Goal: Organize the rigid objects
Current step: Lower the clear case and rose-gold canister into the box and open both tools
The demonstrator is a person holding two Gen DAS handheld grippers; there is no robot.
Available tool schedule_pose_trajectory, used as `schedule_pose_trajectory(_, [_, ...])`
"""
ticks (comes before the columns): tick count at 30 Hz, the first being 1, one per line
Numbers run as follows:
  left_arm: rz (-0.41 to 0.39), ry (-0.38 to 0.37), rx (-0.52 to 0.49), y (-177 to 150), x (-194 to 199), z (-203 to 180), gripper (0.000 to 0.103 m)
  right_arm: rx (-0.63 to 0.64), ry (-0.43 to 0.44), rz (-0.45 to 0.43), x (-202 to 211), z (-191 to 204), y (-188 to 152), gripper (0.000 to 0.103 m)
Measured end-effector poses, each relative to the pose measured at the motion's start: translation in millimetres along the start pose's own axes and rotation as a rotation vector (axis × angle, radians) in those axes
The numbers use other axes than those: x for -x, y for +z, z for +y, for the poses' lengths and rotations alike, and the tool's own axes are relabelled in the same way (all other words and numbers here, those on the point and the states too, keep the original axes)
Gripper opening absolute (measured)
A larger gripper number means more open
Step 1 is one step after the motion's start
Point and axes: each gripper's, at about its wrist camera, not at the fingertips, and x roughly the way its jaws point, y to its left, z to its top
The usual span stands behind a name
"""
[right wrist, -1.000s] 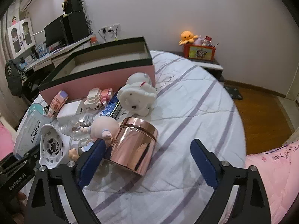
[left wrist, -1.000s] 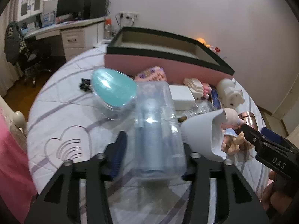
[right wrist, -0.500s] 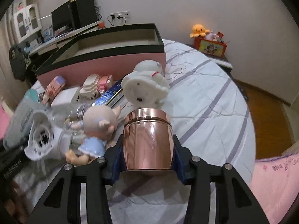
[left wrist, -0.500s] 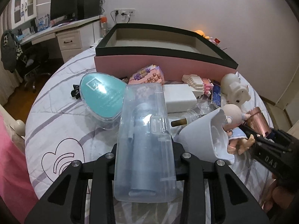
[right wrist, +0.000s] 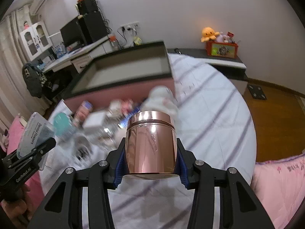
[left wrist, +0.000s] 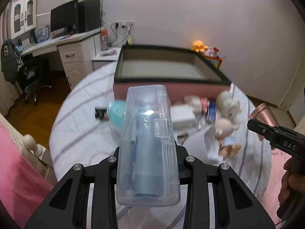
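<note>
The clear, tapered plastic case with a grey-blue device inside point(left wrist: 147, 145) is raised off the bed, short of the near pink wall of the big open storage box with pink sides and a dark rim point(left wrist: 171, 72). The left gripper point(left wrist: 148, 164) has its fingers clamped on the case's two long flanks near the wide end, so the narrow end points at the box; that hold looks meant to carry it lengthwise over the rim. The case is see-through with a small moulded clasp on one side, and in the right wrist view its label reads "Dental Flossers".

The shiny rose-gold metal canister with a lid point(right wrist: 151, 143) is upright and also clear of the bed, nearer the camera than the box's right corner. The right gripper point(right wrist: 151, 162) has its blue-padded fingers shut against the canister's sides low down, leaving the lid free; gripping it upright should let it be set down on its base. Its mirror surface reflects the room, and a seam marks the lid.

The box appears to hold nothing so far, so it is probably the destination for both. Just in front of its pink wall, on the white quilted bed cover with purple stripes point(right wrist: 209, 114), lies a blurred cluster: a turquoise egg-shaped case point(left wrist: 116, 112), a white box point(left wrist: 182, 112), a white animal figure point(left wrist: 227, 105) and a small doll in blue point(left wrist: 225, 133).
</note>
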Motion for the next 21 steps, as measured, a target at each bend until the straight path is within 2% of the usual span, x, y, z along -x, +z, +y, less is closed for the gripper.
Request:
schedule_pose_trajectory(7, [-0.065,0.004,-0.013,56.0,-3.1,3.0,0.033,0.077,0.032,-0.076,1.9,27.6,56.8,0.048])
schedule_pose_trajectory(12, [-0.082,-0.014,-0.012,107.4,-32.1,1.4,0.033,0.117,0.051,-0.084,-29.6,41.7,106.8,0.048])
schedule_pose_trajectory(16, [-0.03,-0.001,-0.022,137.9,-82.9,-3.5,0.033,0.117,0.054,-0.027,-75.8,42.9,134.5,0.048])
schedule_pose_trajectory(21, [0.059,0.006,-0.008,149.0,-136.6,-3.2,0.033,0.122,0.035,0.071,-128.4,40.2,146.5,0.048])
